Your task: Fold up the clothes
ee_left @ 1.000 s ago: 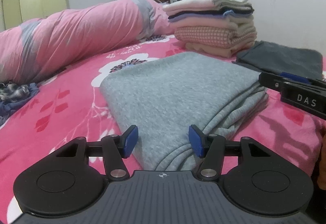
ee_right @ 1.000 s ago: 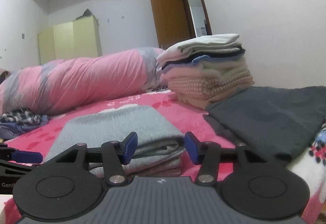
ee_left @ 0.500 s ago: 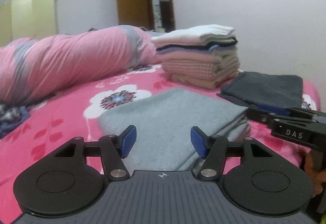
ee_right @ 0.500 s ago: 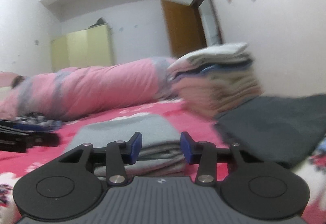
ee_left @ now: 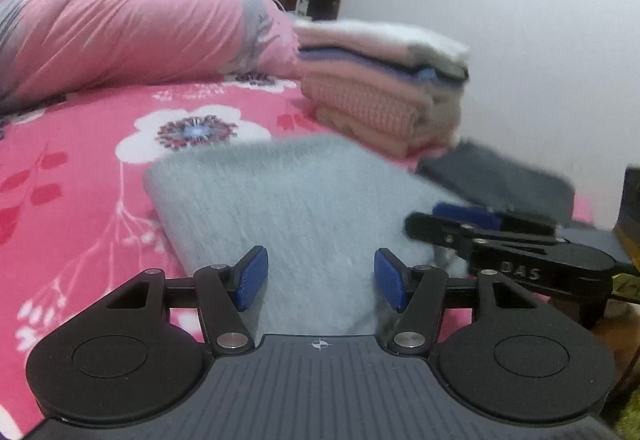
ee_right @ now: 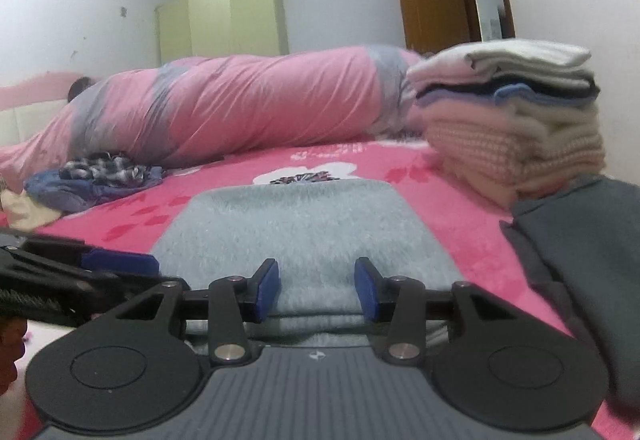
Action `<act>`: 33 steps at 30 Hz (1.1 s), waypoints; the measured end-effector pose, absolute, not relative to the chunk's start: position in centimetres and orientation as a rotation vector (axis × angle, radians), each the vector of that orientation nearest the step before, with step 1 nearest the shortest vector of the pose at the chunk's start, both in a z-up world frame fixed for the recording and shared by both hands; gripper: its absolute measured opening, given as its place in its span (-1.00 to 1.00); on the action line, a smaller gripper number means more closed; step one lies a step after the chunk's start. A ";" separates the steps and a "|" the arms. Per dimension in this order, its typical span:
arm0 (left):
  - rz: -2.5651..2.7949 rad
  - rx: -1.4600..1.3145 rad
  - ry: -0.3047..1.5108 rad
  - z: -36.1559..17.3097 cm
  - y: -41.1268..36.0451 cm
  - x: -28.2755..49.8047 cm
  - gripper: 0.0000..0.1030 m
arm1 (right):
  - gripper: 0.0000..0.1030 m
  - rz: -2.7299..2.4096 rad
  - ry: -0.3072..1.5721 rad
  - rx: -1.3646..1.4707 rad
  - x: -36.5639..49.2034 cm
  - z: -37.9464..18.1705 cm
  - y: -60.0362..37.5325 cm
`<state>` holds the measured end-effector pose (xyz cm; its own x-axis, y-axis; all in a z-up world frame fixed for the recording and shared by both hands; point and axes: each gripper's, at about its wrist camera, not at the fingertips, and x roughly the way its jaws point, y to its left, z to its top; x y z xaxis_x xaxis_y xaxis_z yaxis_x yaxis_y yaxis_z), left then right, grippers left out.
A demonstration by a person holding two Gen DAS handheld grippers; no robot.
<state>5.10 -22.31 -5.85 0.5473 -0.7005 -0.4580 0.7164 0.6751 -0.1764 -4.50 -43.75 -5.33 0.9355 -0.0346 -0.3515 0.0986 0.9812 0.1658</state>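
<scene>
soft even indoor light, motion blur, perhaps slight fisheye-warped edges.

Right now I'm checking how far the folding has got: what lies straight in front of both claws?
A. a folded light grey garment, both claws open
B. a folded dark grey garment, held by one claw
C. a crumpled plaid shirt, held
A: the folded light grey garment lies flat on the pink floral bedspread, with the left claw and right claw both open at its near edge.

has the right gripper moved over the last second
Yes. Against the folded grey garment, the right gripper has come in over its near edge and nearer the left gripper; both are open.
</scene>
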 end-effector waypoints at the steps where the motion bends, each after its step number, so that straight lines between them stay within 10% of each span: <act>1: -0.835 0.039 0.501 -5.2 -22.3 5.4 0.15 | -0.14 -0.068 0.337 0.181 -4.4 -4.5 -43.9; 33: -0.645 0.207 0.474 -9.4 -25.7 12.8 0.21 | -0.21 0.054 0.543 -0.038 10.7 -1.2 -45.4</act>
